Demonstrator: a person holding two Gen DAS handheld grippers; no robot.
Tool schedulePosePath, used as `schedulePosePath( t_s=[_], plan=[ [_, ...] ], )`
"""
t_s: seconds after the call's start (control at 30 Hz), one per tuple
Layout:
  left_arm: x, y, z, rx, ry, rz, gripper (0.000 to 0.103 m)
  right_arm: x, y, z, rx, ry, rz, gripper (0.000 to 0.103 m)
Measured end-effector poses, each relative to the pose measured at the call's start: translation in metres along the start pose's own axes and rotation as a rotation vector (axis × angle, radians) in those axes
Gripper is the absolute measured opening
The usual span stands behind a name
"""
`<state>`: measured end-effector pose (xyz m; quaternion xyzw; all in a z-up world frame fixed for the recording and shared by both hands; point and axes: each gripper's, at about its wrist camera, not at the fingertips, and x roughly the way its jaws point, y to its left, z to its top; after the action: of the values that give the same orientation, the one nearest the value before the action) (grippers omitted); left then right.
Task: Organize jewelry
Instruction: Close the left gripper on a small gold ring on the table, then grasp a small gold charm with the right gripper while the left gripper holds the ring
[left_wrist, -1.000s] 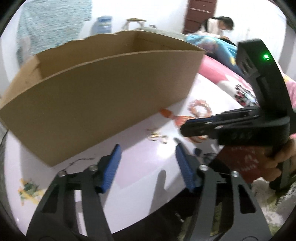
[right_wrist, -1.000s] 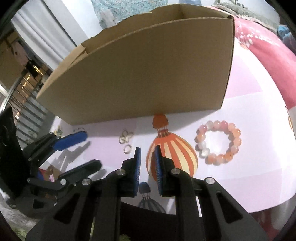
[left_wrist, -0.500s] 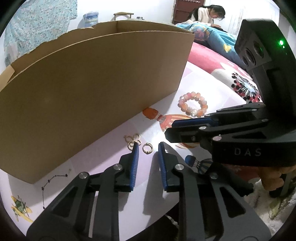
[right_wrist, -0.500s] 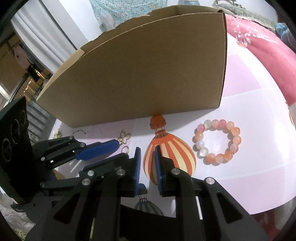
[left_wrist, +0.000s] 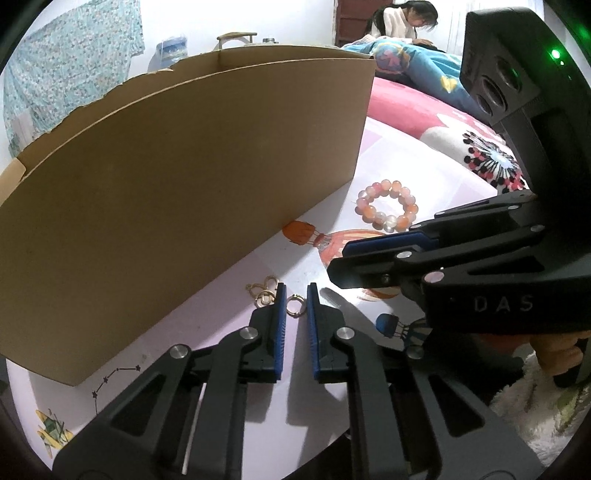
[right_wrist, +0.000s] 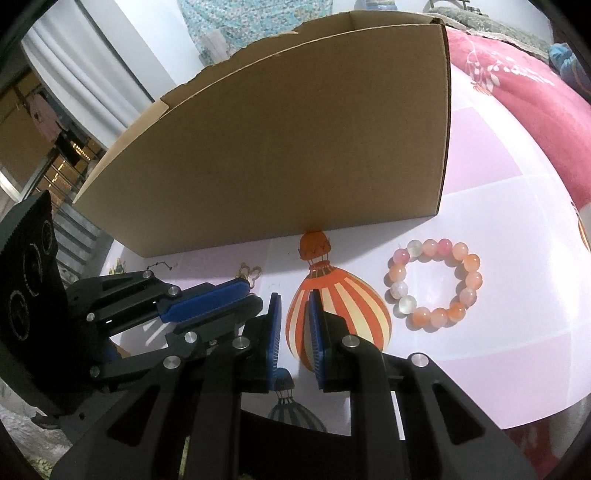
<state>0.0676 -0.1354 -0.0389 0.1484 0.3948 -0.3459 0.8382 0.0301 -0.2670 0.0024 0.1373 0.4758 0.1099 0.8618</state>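
Left gripper (left_wrist: 295, 295) hovers low, blue fingers straddling a gold ring (left_wrist: 294, 305).

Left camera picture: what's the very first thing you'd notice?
The big box fills the left and middle. Just in front of it, the left gripper has its blue fingers on either side of a tiny gold ring, not yet pinching it. To the right lies a bracelet of pink and orange beads.

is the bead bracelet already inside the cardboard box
No, the bead bracelet lies flat on the printed sheet outside the cardboard box, just off its near right corner.
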Motion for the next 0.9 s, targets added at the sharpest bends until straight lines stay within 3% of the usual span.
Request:
schedulePosePath(
  t_s=[0.47, 0.73, 0.9],
  plan=[
    [-0.009, 0.001, -0.011, -0.008, -0.006, 0.039, 0.01, 0.0, 0.004, 0.001, 0.0, -0.002, -0.014, 0.016],
    [-0.023, 0.036, -0.027, -0.123, -0.003, 0.124, 0.01, 0.003, 0.02, 0.002, -0.06, 0.012, -0.013, 0.016],
    [-0.026, 0.055, -0.032, -0.186, -0.01, 0.138, 0.01, 0.013, 0.045, 0.003, -0.156, 0.035, 0.009, 0.017]
  ],
)
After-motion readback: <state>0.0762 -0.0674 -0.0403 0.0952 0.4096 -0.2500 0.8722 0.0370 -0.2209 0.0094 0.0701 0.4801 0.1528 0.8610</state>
